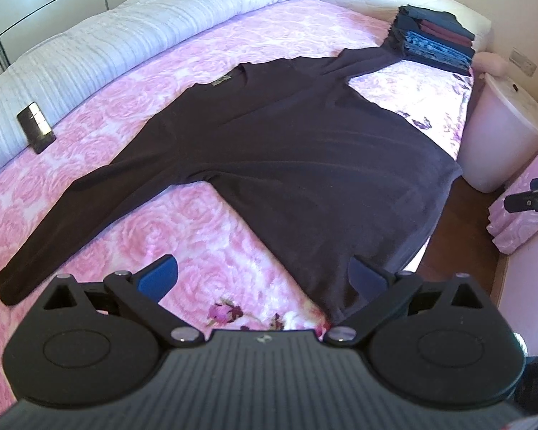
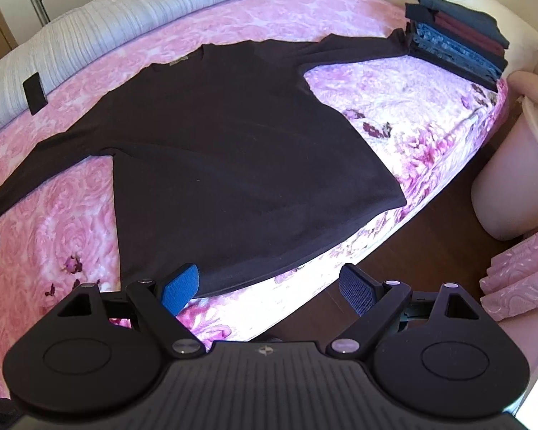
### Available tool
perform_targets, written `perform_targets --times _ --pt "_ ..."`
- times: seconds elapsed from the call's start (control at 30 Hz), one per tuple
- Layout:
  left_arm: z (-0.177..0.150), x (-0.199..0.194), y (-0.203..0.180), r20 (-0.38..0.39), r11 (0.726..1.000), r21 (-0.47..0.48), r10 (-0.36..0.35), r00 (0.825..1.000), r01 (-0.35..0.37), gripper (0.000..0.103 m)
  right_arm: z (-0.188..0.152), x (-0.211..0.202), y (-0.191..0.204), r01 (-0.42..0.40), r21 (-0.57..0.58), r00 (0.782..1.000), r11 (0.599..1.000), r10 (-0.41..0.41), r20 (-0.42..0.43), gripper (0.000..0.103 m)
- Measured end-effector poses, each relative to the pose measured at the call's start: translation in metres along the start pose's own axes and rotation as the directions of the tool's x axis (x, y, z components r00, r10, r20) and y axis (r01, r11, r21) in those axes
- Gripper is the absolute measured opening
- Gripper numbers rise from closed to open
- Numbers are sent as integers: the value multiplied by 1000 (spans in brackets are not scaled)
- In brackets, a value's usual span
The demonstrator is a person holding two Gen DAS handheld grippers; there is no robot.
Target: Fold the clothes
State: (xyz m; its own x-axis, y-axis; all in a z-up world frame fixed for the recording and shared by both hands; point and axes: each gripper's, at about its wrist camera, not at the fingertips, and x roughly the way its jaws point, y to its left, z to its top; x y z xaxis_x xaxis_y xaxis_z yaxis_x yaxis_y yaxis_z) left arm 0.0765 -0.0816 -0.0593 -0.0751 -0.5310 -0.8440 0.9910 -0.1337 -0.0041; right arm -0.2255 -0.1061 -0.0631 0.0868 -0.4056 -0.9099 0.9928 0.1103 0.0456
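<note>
A dark long-sleeved sweater [image 1: 287, 165] lies spread flat on the pink rose-patterned bed [image 1: 183, 236], sleeves stretched out to both sides; it also shows in the right wrist view [image 2: 233, 150]. My left gripper [image 1: 263, 276] is open and empty, hovering above the sweater's near left hem corner. My right gripper [image 2: 269, 286] is open and empty, above the sweater's hem at the bed's near edge. The right gripper's tip shows at the right edge of the left wrist view [image 1: 531, 199].
A stack of folded clothes [image 1: 434, 41] sits at the far right of the bed, touching one sleeve end. A phone [image 1: 36, 127] lies by the white pillows [image 1: 125, 25]. A white bin [image 1: 502, 136] stands on the dark floor [image 2: 412, 243] beside the bed.
</note>
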Motion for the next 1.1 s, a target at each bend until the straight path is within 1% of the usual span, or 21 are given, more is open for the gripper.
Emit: perform_targets --times 0.2,0.27,0.37,0.47,0.53,0.6,0.7,0.8,0.83,0.87,0.9,0.93,0.97,1.0,1.07,1.1 --pt "-3 1 12 -21 995 -74 64 998 -65 101 18 10 6 -48 -50 999 998 48 0 88" --pt "-7 -4 26 -35 987 -122 100 994 -104 101 25 17 8 -83 -67 997 994 83 -5 88" --pt "-16 -10 51 -67 961 -223 153 986 -164 102 38 33 22 -136 -132 991 982 134 -22 88" --pt "-33 -23 84 -92 921 -303 229 969 -246 102 51 50 50 -186 -265 983 946 181 -41 88" --pt "-45 -31 108 -110 888 -352 274 955 -296 102 60 60 70 -216 -352 976 911 210 -57 88" --pt "-58 -28 144 -114 870 -382 290 950 -311 102 71 63 100 -247 -443 967 862 248 -57 88" --pt "-78 -24 198 -121 840 -427 313 942 -334 102 89 66 147 -314 -551 940 773 336 -65 87" --pt "-98 -20 253 -129 808 -470 335 933 -355 102 101 75 199 -331 -659 921 675 382 -71 87" --pt "-105 -17 274 -127 797 -490 335 934 -353 102 107 80 215 -330 -692 917 643 391 -74 87" --pt "-110 -6 308 -103 784 -537 304 947 -311 102 111 85 229 -323 -715 916 620 394 -72 87" --pt "-116 6 331 -81 761 -591 275 958 -268 101 113 91 249 -313 -736 917 600 391 -71 87" --pt "-122 20 354 -53 731 -647 242 969 -217 100 116 98 267 -304 -750 919 588 388 -69 87" --pt "-127 34 374 -21 696 -698 215 976 -168 98 119 105 281 -299 -751 922 589 381 -68 87" --pt "-133 48 390 5 657 -742 204 979 -133 94 122 114 294 -295 -748 925 594 374 -68 87" --pt "-144 76 423 59 573 -817 185 981 -59 87 128 132 315 -295 -730 932 617 355 -76 87" --pt "-150 90 438 84 526 -850 179 980 -23 80 130 143 323 -292 -722 936 628 341 -82 87"
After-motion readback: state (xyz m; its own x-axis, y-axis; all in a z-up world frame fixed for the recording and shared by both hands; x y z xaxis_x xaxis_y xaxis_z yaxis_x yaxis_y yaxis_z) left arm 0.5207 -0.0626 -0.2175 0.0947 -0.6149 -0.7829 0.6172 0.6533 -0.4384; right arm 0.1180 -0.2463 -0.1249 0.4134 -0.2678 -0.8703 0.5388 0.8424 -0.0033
